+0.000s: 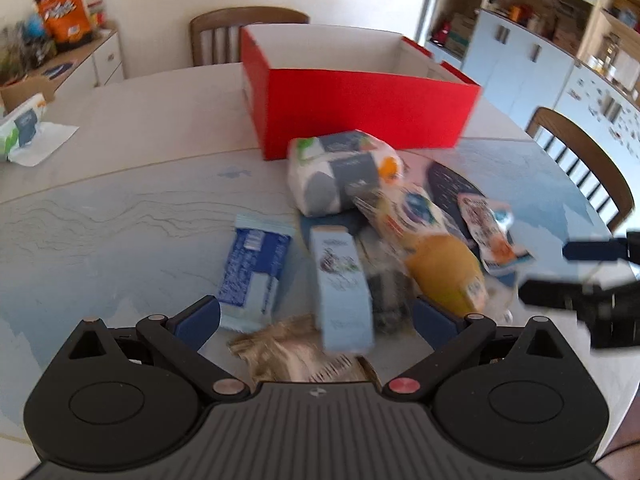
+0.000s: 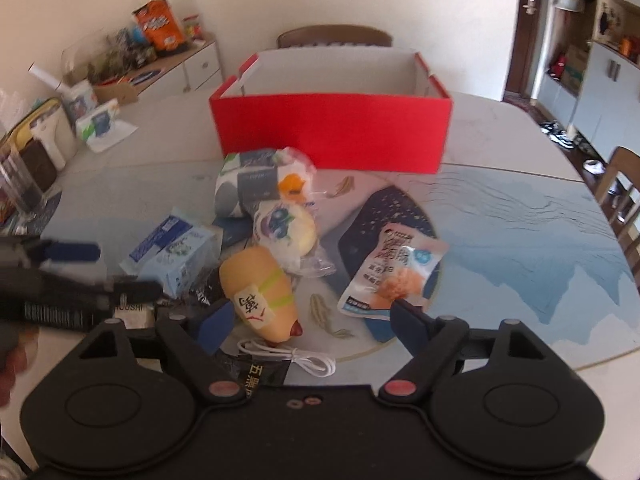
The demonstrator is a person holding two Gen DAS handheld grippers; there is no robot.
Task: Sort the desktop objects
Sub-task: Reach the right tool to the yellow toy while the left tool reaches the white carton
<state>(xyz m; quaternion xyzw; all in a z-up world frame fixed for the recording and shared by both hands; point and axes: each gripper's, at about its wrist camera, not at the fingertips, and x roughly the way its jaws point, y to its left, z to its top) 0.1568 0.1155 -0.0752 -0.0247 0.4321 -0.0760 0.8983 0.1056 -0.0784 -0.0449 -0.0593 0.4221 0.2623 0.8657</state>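
The desktop objects lie in one heap on the table (image 2: pixel 520 208), just in front of the red box (image 2: pixel 332 132), whose top is open. The left gripper (image 1: pixel 316 316) has its fingers wide apart, with nothing between them; a light blue carton (image 1: pixel 340 292) lies straight ahead in the gap, its long axis pointing away from the fingers toward the box. The right gripper (image 2: pixel 308 322) is spread open as well and holds nothing. The yellow plush toy (image 2: pixel 260 292) lies between its fingers, its long axis running forward and a little to the left. So each hand has its own near item, I judge. Beside the toy, the snack pouch (image 2: pixel 394 268) rests on a dark pad (image 2: pixel 384 208), and a white cable (image 2: pixel 296 358) lies close below it. The heap is crowded; free table is on the right side.
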